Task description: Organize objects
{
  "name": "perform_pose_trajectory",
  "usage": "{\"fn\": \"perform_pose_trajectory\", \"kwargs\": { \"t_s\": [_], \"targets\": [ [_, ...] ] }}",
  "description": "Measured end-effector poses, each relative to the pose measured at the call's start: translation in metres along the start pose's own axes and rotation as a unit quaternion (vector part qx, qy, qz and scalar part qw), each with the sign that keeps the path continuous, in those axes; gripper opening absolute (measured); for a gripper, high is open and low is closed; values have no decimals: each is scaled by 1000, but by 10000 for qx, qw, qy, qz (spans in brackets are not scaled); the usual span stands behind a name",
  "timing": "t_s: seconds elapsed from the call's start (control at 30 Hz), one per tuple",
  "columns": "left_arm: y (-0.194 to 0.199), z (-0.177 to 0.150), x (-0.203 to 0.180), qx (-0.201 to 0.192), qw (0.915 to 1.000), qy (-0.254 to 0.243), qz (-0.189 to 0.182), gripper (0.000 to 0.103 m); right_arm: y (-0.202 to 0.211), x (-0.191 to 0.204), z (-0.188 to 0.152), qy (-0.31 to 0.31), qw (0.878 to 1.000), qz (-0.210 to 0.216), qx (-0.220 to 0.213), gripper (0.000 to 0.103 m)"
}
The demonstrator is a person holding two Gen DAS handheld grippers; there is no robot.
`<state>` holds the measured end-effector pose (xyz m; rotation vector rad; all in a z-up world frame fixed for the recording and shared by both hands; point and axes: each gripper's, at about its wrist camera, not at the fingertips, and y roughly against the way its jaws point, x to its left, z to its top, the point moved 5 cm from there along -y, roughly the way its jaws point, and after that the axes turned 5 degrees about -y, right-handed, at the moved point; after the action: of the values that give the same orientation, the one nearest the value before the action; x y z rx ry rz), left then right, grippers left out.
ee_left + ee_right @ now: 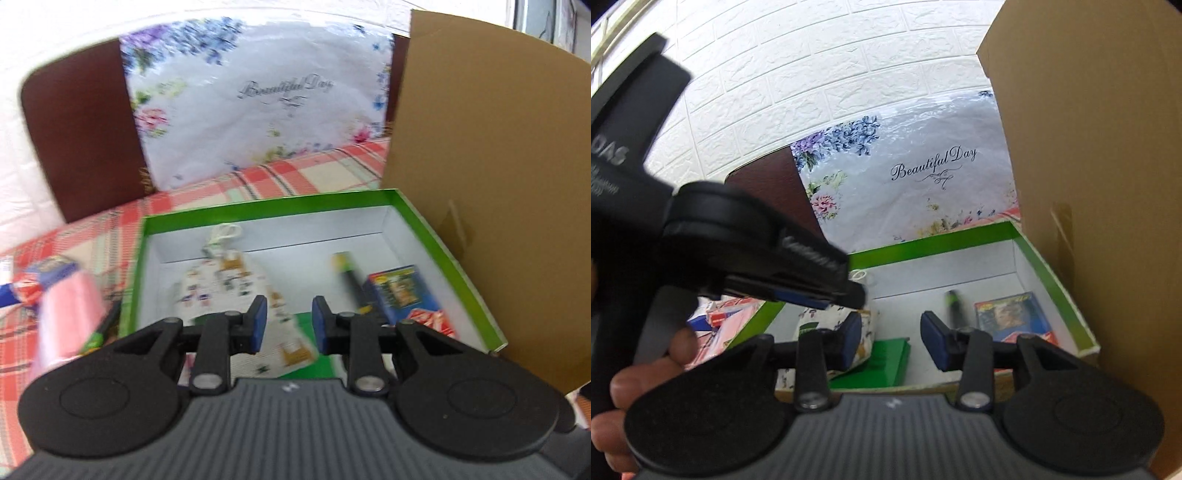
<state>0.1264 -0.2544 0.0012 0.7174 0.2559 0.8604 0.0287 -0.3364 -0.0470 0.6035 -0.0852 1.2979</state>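
Right at the near edge of the green-rimmed box (443,236), both tools hang over the opening. The left gripper (288,321) has its blue pads a narrow gap apart with nothing between them: released, empty. The right gripper (892,332) is the same story, jaws parted a little wider, nothing caught. From the right wrist you can see a hand (646,369) on the left tool's handle, which crosses in front at an angle.

Just below the pads, inside the box, lies the patterned pouch (229,284), drawstring pointing to the far wall. It is flat on the white floor beside a green sheet (310,328). To the right of that, a dark marker (349,280) lies lengthwise, and a small blue card box (402,295) sits close to the right wall. They look like sorted goods, set side by side so each keeps its own strip.

Outside on the left, on the checked cloth (295,173), a pink roll (70,317) waits, blurred and near the box's left wall. I'd judge it the next candidate.

Further back, a cardboard flap (498,184) stands along the right side. A flowered bag (258,110) leans upright against a brown chair back (81,140), with the white brick wall (775,74) behind.
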Motion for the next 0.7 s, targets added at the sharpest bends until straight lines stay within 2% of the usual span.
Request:
{"fn": "perform_pose_trajectory", "kwargs": {
  "t_s": [0.27, 0.4, 0.53, 0.63, 0.7],
  "targets": [
    [33, -24, 29, -60, 9964, -82, 845, 31, 20, 24, -3, 57, 9997, 200, -86, 39],
    [54, -40, 56, -74, 9933, 52, 1152, 36, 27, 51, -10, 302, 9990, 324, -36, 40],
    [73, -56, 84, -174, 9884, 166, 1496, 49, 33, 82, -15, 625, 9970, 453, -21, 41],
    [82, -69, 105, -181, 9851, 325, 1677, 50, 32, 103, -22, 797, 9954, 534, 61, 42],
    [88, -76, 118, -174, 9828, 449, 1784, 54, 32, 118, -28, 899, 9939, 613, 161, 43]
  ]
}}
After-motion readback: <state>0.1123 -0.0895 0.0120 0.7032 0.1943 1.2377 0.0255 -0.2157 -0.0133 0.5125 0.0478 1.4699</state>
